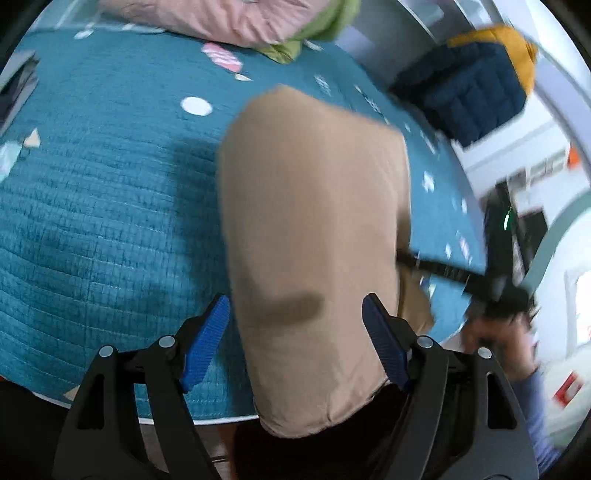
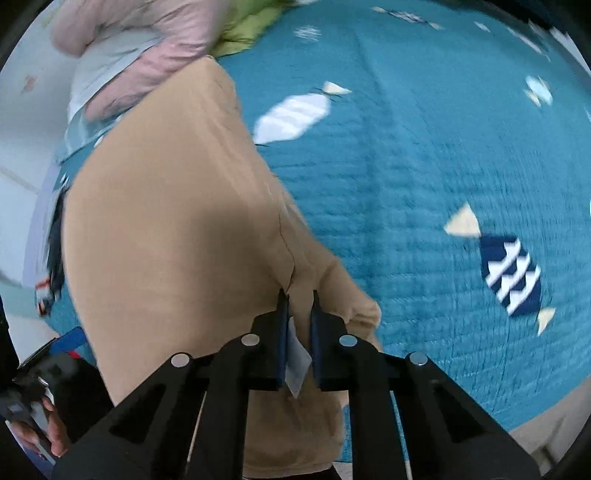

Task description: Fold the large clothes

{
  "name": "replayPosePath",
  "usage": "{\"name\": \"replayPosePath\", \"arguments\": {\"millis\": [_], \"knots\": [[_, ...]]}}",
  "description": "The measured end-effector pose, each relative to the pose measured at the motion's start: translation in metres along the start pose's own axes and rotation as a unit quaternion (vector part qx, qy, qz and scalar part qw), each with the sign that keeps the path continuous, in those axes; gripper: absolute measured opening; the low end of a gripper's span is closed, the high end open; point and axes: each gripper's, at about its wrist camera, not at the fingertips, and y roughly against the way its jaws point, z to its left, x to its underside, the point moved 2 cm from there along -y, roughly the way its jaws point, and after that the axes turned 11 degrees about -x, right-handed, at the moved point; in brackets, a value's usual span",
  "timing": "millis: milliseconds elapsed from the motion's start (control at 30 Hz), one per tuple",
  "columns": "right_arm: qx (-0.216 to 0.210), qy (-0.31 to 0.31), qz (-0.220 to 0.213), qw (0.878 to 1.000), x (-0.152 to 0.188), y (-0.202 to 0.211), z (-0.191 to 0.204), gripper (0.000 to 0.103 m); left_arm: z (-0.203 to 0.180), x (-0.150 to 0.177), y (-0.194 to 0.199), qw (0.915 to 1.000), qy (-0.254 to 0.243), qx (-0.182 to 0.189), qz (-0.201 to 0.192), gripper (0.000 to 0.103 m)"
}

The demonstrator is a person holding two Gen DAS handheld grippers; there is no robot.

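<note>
A tan garment [image 1: 314,229] lies as a long folded strip on the teal quilted bedspread [image 1: 103,206], its near end hanging over the bed's front edge. My left gripper [image 1: 295,302] hovers open above it, and its blue pads [image 1: 207,339] stand on either side of the cloth without pressing. My right gripper [image 2: 299,295] is shut on the tan garment [image 2: 173,221] at a seam edge, with a white label [image 2: 297,363] between its fingers. In the left wrist view the right gripper [image 1: 439,267] appears blurred at the cloth's right edge, held by a hand [image 1: 491,332].
Pink clothes [image 1: 221,18] and a green piece [image 1: 314,33] lie piled at the far side of the bed. A navy and yellow padded jacket [image 1: 476,85] sits at the far right. The bed's front edge [image 1: 207,419] is close below the left gripper.
</note>
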Motion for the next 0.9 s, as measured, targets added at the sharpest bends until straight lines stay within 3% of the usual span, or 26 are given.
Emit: {"name": "replayPosePath", "arguments": {"millis": [133, 200, 233, 267, 367, 533, 767, 900], "knots": [[-0.039, -0.039, 0.019, 0.998, -0.004, -0.002, -0.014, 0.029, 0.01, -0.011, -0.032, 0.9987, 0.001, -0.032, 0.039, 0.075], [-0.024, -0.041, 0.024, 0.999, -0.006, 0.005, -0.017, 0.049, 0.004, -0.013, -0.048, 0.998, 0.013, -0.035, 0.051, 0.075], [-0.008, -0.04, 0.024, 0.999, -0.006, 0.008, -0.019, 0.068, 0.004, -0.015, -0.048, 0.998, 0.016, -0.035, 0.051, 0.075], [-0.01, -0.04, 0.022, 0.999, -0.006, 0.012, -0.023, 0.073, 0.006, -0.018, -0.049, 0.998, 0.018, -0.034, 0.05, 0.076], [-0.091, -0.079, 0.054, 0.991, -0.001, 0.003, -0.038, 0.073, 0.005, -0.021, -0.05, 0.9982, 0.011, -0.028, 0.053, 0.077], [-0.202, -0.15, 0.08, 0.964, 0.005, -0.012, -0.068, 0.075, 0.017, -0.017, -0.047, 0.9964, 0.044, 0.014, 0.072, 0.077], [-0.286, -0.167, 0.106, 0.938, 0.021, -0.011, -0.074, 0.077, 0.033, 0.0, -0.052, 0.9887, 0.087, 0.068, 0.102, 0.076], [-0.31, -0.177, 0.099, 0.929, 0.025, -0.015, -0.075, 0.083, 0.032, 0.009, -0.056, 0.9838, 0.105, 0.099, 0.106, 0.079]]}}
